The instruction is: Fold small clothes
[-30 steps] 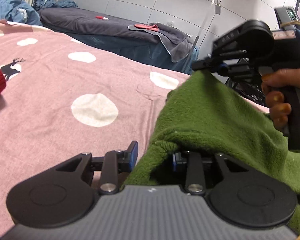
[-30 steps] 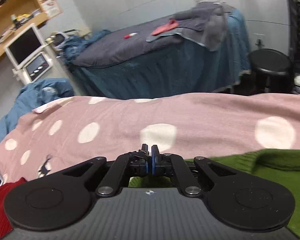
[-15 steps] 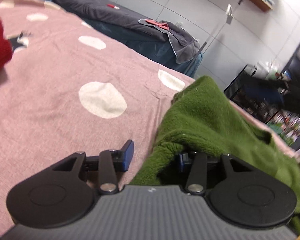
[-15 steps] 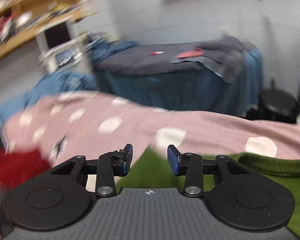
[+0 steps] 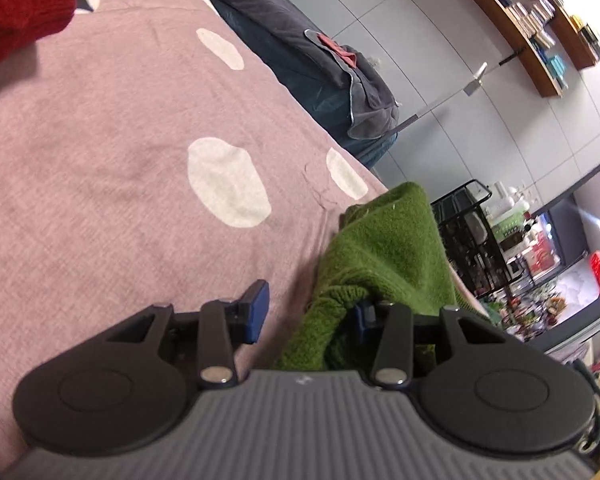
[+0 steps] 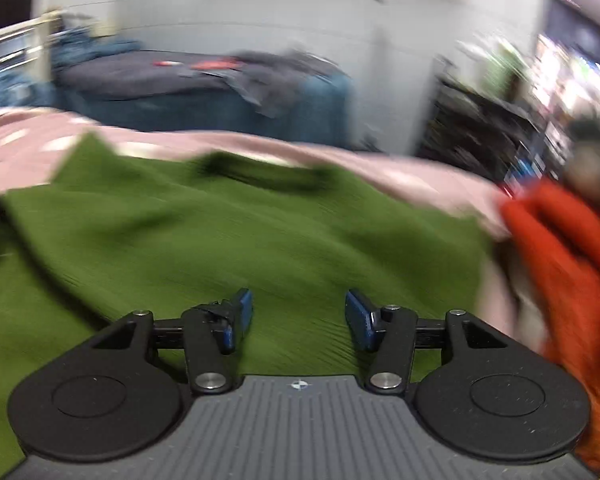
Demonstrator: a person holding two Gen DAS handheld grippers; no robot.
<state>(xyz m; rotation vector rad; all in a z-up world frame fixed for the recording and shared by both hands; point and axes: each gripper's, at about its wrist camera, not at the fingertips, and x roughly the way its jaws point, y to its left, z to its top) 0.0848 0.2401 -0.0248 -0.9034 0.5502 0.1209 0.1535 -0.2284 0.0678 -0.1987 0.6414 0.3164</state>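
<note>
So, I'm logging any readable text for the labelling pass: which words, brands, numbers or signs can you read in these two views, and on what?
None can be read.
Books on the wall shelves: spines too small to read.
Packages on the shop shelving: lettering too small and blurred.
Left gripper body: only a small pale mark, no letters.
Right gripper body: a small round emblem, no letters.
Green sweater: no visible label; right view is motion-blurred.

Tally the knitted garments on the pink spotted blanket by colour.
Green knitted sweater: 1
Red knitted garment: 1
Orange knitted garment: 1
Total: 3, all on the pink spotted blanket.
</note>
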